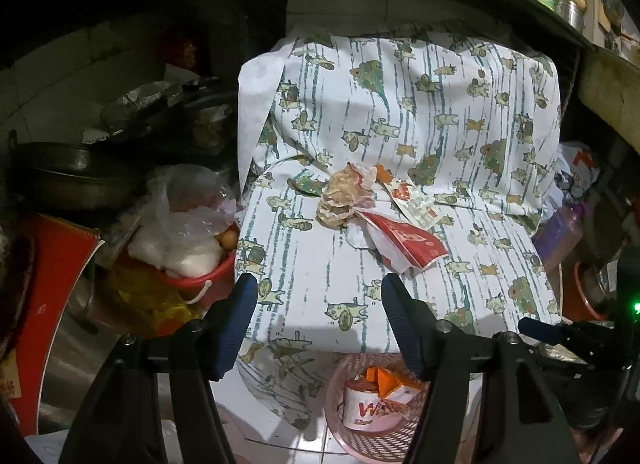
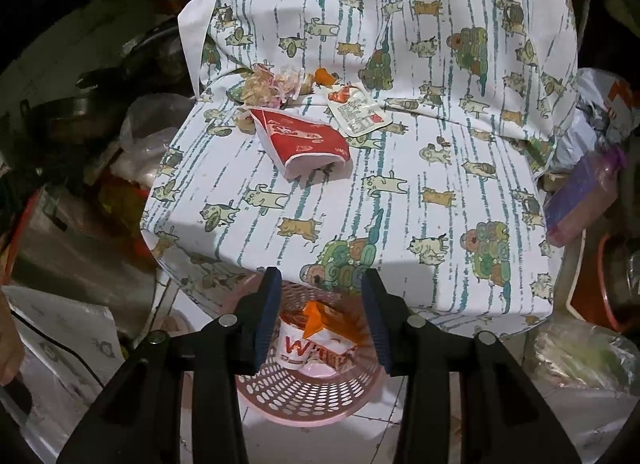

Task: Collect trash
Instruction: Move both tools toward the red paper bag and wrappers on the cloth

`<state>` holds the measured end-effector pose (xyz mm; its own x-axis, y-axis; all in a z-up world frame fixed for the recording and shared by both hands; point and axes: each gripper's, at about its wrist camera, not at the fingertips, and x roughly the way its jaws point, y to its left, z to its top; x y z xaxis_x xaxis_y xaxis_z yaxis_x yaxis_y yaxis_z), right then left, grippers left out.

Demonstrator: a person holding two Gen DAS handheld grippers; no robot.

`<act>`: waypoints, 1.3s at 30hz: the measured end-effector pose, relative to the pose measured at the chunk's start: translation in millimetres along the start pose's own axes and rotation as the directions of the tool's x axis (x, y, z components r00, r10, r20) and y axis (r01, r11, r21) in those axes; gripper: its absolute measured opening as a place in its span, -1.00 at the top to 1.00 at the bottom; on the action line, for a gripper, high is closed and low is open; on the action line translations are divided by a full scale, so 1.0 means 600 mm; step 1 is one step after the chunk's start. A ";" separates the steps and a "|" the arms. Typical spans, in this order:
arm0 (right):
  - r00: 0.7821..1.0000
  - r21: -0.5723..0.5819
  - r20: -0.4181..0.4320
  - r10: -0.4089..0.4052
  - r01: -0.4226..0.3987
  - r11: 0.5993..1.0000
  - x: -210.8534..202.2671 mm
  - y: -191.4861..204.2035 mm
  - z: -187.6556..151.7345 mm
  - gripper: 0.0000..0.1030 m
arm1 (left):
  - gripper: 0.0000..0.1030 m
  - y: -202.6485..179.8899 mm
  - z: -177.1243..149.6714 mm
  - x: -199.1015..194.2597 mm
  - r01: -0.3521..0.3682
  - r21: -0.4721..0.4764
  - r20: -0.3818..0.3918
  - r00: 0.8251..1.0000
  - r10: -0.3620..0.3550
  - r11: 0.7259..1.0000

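Note:
Trash lies on a seat draped in a cartoon-print cloth (image 1: pixel 340 296): a crumpled paper wrapper (image 1: pixel 344 195) (image 2: pixel 268 85), a red and white paper carton (image 1: pixel 404 244) (image 2: pixel 304 139) and a sauce packet (image 1: pixel 416 199) (image 2: pixel 356 109). On the floor in front stands a pink perforated basket (image 1: pixel 336 420) (image 2: pixel 304 408) holding a paper cup (image 1: pixel 366 404) (image 2: pixel 304 348) and orange scraps (image 2: pixel 314 318). My left gripper (image 1: pixel 318 292) hangs open over the seat's front part, nothing between its fingers. Over the basket hovers my right gripper (image 2: pixel 320 288), open and empty, its blue tip (image 1: pixel 536 330) showing at the right in the left wrist view.
A red bucket (image 1: pixel 192 284) with plastic bags stands left of the seat, with a dark pan (image 1: pixel 72 175) behind it. A purple container (image 2: pixel 580 191) and bags crowd the right side. A shelf (image 1: pixel 520 11) with bottles runs overhead.

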<state>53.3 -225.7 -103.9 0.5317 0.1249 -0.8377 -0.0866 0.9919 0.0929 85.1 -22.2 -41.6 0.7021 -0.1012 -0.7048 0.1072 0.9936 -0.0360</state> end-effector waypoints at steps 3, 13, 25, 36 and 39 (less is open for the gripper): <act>1.000 0.005 -0.010 0.008 -0.008 1.000 0.002 0.000 -0.002 0.21 | -0.30 0.002 0.000 -0.006 -0.001 -0.006 0.007 1.000 0.001 1.000; 1.000 -0.045 -0.022 0.003 -0.004 0.999 0.006 0.012 0.031 0.18 | -0.40 0.023 0.013 -0.008 -0.032 -0.031 0.023 0.999 0.033 0.999; 0.986 -0.105 0.166 0.023 -0.006 0.994 -0.025 0.011 0.185 -0.19 | -0.40 0.059 0.031 0.035 -0.101 -0.080 -0.012 0.995 0.100 0.992; 0.992 -0.069 0.117 -0.043 0.051 0.996 0.069 -0.014 0.214 -0.29 | -0.63 0.097 0.040 0.105 -0.196 -0.148 -0.087 0.979 0.185 0.969; 0.999 -0.078 0.051 -0.017 0.021 0.997 0.106 0.000 0.215 -0.30 | -0.63 0.095 0.036 0.120 -0.206 -0.136 -0.104 0.976 0.193 0.969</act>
<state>195.7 -215.0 -87.9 0.5750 0.1089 -0.8108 -0.1406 0.9895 0.0331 156.7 26.1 -79.2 0.6324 0.0982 -0.7684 -0.1367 0.9905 0.0141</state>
